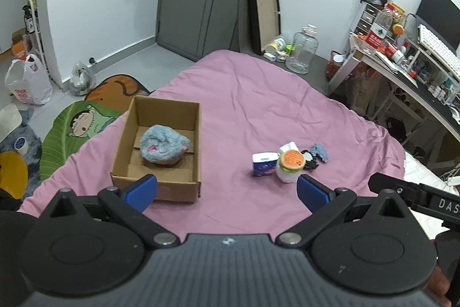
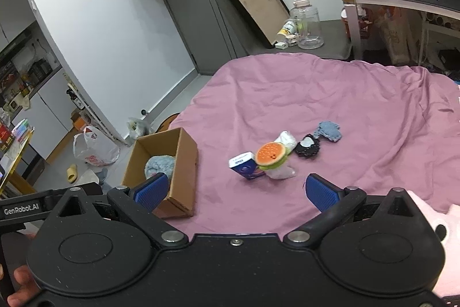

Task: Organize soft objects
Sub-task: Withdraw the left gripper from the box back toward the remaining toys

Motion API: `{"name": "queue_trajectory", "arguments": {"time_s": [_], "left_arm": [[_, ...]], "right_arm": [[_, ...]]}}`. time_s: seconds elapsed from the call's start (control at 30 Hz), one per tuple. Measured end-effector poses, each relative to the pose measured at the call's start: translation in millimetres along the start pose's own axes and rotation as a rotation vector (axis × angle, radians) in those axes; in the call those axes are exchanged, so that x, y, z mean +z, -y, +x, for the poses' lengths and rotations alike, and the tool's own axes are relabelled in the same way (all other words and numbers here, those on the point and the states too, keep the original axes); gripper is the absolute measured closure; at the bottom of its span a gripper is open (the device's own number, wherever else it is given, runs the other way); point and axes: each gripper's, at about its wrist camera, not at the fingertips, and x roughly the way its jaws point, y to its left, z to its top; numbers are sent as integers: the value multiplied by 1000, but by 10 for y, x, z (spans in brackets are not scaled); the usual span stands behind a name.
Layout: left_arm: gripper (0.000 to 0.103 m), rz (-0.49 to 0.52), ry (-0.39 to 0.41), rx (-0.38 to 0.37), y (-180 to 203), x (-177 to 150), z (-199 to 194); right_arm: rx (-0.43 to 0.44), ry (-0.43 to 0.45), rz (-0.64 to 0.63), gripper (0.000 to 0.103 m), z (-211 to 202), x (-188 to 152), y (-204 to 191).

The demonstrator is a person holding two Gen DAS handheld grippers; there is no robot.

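A cardboard box (image 1: 123, 151) stands on the pink bedspread (image 1: 244, 105) with a fluffy blue-grey plush (image 1: 164, 147) inside; both also show in the right wrist view, the box (image 2: 184, 163) and the plush (image 2: 159, 166). To its right lies a cluster: a blue-white tissue pack (image 1: 265, 164), an orange burger-shaped plush (image 1: 292, 158) on a white soft item (image 1: 286, 176), a black crocheted piece (image 1: 310, 160) and a blue-grey knitted piece (image 1: 321, 152). My left gripper (image 1: 227, 192) is open and empty, above the bed between box and cluster. My right gripper (image 2: 235, 193) is open and empty, in front of the cluster (image 2: 270, 154).
A desk (image 1: 402, 71) with bottles, a keyboard and a monitor stands at the right. A large clear jug (image 1: 302, 51) and a leaning tray (image 1: 263, 7) stand by the grey door. Cartoon mats (image 1: 83, 128) and plastic bags (image 1: 27, 82) lie on the floor left of the bed.
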Motion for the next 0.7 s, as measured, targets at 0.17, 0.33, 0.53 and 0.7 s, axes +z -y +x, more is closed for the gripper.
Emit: {"name": "queue_trajectory", "arguments": {"time_s": [0.17,0.33,0.53,0.7], "left_arm": [[1,14,9,-18,80,-40,-9],[1,24,9,-34,152,-71,35],[1,39,1,-44,261,-111,131],[1,29,5,-44,297,-106,196]], "right_arm": [[-13,-5,21,0,-8,-45,105],[-1,-7,46,0,-8,-100,188],[17,-6,84,0,43,-133,316],[27,3,120,0,96,-136,450]]}}
